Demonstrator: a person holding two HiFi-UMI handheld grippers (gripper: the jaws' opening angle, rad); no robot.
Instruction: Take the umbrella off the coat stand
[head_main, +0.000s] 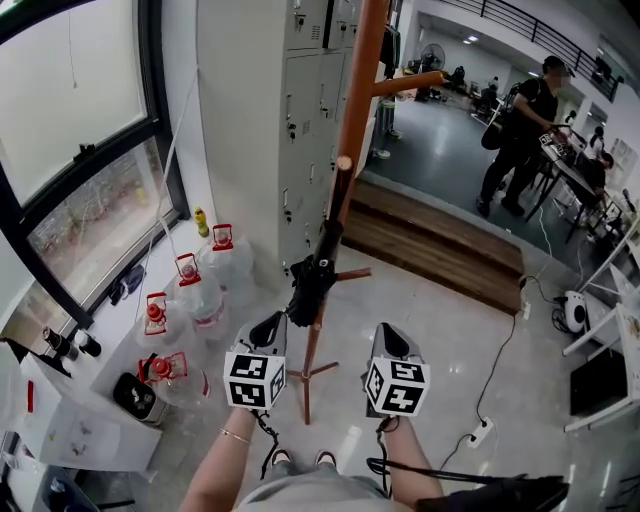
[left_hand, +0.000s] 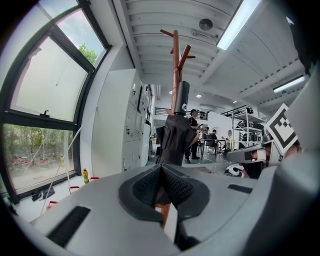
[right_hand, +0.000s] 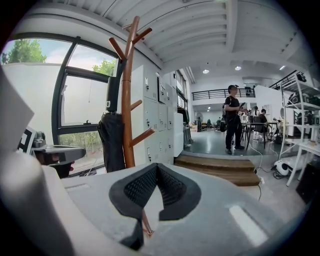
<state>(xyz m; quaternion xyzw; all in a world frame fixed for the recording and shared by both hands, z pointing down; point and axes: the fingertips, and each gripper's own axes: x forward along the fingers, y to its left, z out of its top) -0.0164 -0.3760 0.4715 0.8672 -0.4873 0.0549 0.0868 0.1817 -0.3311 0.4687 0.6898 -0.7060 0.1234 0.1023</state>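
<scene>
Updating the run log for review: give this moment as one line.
stage: before grasp | black folded umbrella: on brown wooden coat stand | left gripper: shut, empty | right gripper: shut, empty

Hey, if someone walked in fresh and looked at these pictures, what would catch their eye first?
The tall wooden coat stand rises mid-frame, with a folded black umbrella hanging beside its pole. Just below, the left tongs and right tongs, both shut, point toward it. At the left, water jugs with red caps stand by the window.
</scene>
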